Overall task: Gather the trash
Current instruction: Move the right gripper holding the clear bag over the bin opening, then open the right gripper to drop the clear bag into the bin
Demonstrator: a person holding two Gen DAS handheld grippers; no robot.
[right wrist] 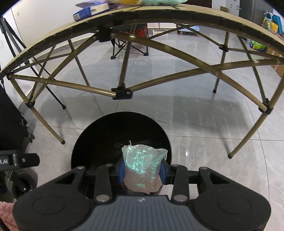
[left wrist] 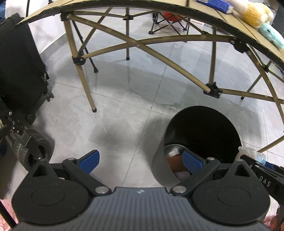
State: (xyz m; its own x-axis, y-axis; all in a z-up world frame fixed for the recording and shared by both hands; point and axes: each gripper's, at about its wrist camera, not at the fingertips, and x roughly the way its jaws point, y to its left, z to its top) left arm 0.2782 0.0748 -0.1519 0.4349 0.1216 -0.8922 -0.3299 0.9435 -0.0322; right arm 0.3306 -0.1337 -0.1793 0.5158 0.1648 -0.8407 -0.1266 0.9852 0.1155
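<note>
A black round trash bin [left wrist: 204, 135] stands on the grey tiled floor beside a folding table; a few scraps lie inside it. My left gripper [left wrist: 142, 162] is open and empty, just left of the bin, with its right finger over the bin's rim. My right gripper [right wrist: 142, 171] is shut on a crumpled clear plastic wrapper [right wrist: 143, 165] with a green shimmer and holds it over the bin's opening [right wrist: 120, 140]. The right gripper also shows at the right edge of the left wrist view [left wrist: 255, 160].
A tan folding table [right wrist: 122, 92] with crossed legs stands just beyond the bin; a book and plush toys [left wrist: 255, 14] lie on its top. A black wheeled case and cart [left wrist: 21, 74] stand at left. A camping chair [right wrist: 129, 44] is farther back.
</note>
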